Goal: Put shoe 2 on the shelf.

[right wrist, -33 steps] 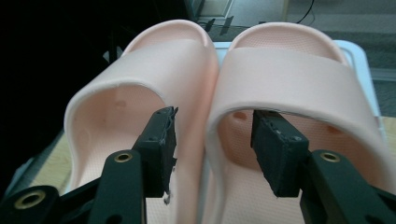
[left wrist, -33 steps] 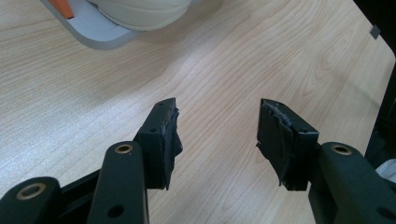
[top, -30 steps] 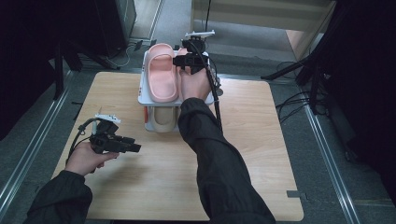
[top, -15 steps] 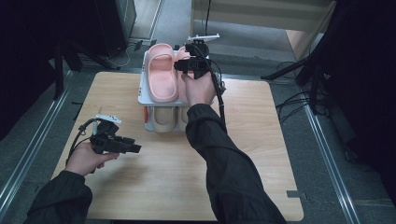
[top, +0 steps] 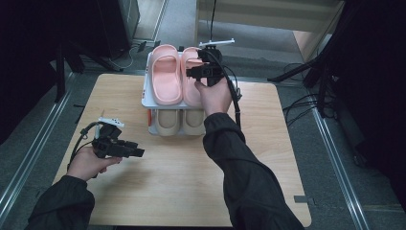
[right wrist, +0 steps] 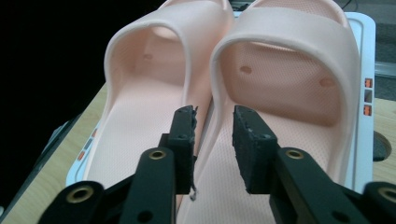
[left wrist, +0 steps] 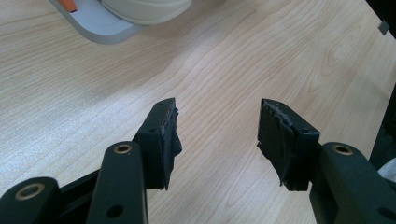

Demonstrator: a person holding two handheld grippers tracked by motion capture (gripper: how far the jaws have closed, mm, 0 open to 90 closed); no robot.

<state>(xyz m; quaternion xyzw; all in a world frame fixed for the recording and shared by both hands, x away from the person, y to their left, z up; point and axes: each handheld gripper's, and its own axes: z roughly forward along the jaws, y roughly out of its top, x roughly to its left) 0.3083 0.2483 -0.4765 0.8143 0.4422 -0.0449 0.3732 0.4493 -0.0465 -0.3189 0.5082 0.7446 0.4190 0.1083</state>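
Two pink slippers lie side by side on the top shelf of a white shoe rack (top: 146,98), the left one (top: 165,79) and the right one (top: 190,91). My right gripper (top: 191,73) hovers over the right slipper's strap end. In the right gripper view its jaws (right wrist: 214,135) have just been closing and straddle the inner side wall of the right slipper (right wrist: 289,84), with gaps still showing at the pads; the left slipper (right wrist: 140,102) is beside it. My left gripper (top: 139,152) rests low over the table, open with nothing between its jaws (left wrist: 217,130).
A pair of beige slippers (top: 168,122) fills the rack's lower shelf; one toe (left wrist: 144,7) and the grey base (left wrist: 98,28) show in the left gripper view. The wooden table (top: 268,158) ends close behind the rack, with cables on the floor beyond.
My right hand has shifted slightly right and nearer over the rack, uncovering the right pink slipper. Its jaws stand narrower. The left hand has kept still.
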